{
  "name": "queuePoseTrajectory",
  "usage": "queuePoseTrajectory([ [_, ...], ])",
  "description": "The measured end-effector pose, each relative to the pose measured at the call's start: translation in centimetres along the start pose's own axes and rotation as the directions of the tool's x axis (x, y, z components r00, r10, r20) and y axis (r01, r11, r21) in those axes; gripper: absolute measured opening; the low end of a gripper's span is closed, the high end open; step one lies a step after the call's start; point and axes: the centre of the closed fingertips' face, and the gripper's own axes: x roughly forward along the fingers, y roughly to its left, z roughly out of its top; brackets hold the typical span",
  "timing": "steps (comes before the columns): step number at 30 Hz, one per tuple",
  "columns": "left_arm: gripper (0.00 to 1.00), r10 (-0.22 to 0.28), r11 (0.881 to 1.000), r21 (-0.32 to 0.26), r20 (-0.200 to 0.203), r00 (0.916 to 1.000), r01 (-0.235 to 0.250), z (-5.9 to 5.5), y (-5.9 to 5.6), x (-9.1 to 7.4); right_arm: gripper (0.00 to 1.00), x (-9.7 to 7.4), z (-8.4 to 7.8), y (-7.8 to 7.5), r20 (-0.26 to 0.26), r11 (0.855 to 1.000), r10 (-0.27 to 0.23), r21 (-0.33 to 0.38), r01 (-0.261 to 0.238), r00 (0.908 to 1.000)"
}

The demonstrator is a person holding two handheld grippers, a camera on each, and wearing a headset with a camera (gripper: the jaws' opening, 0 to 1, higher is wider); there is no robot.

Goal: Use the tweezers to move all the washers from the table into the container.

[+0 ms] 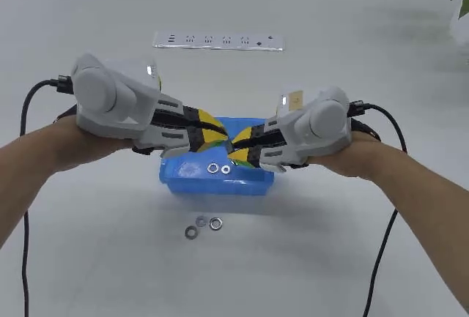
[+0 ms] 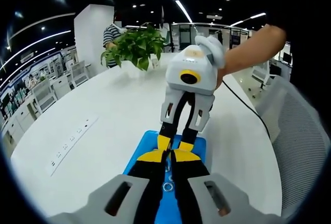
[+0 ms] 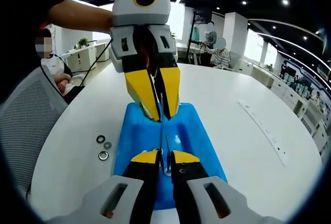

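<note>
Over the shallow blue plastic container (image 1: 218,185) the left tongs (image 1: 218,135) and right tongs (image 1: 236,150) meet tip to tip. The left tongs are pressed together on the thin metal tweezers (image 3: 162,131), which run on between the right tongs. Those stand only narrowly apart around the tweezers, and I cannot tell whether they grip. Two silver washers (image 1: 219,169) lie inside the container near its front wall. Three more metal washers (image 1: 202,225) sit in a small cluster on the white worktop (image 1: 330,258), just off the container's front edge, with open surface all around. A white power strip (image 1: 218,41) lies well beyond the container.
</note>
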Motion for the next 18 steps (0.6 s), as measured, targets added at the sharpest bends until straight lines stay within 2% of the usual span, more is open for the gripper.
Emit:
queuePoseTrajectory([
  [18, 0.06, -0.004, 1.000, 0.020, -0.015, 0.9999, 0.004, 0.13, -0.20, 0.34, 0.11, -0.35, -0.25, 0.14, -0.028, 1.000, -0.005, -0.019, 0.005, 0.9996],
])
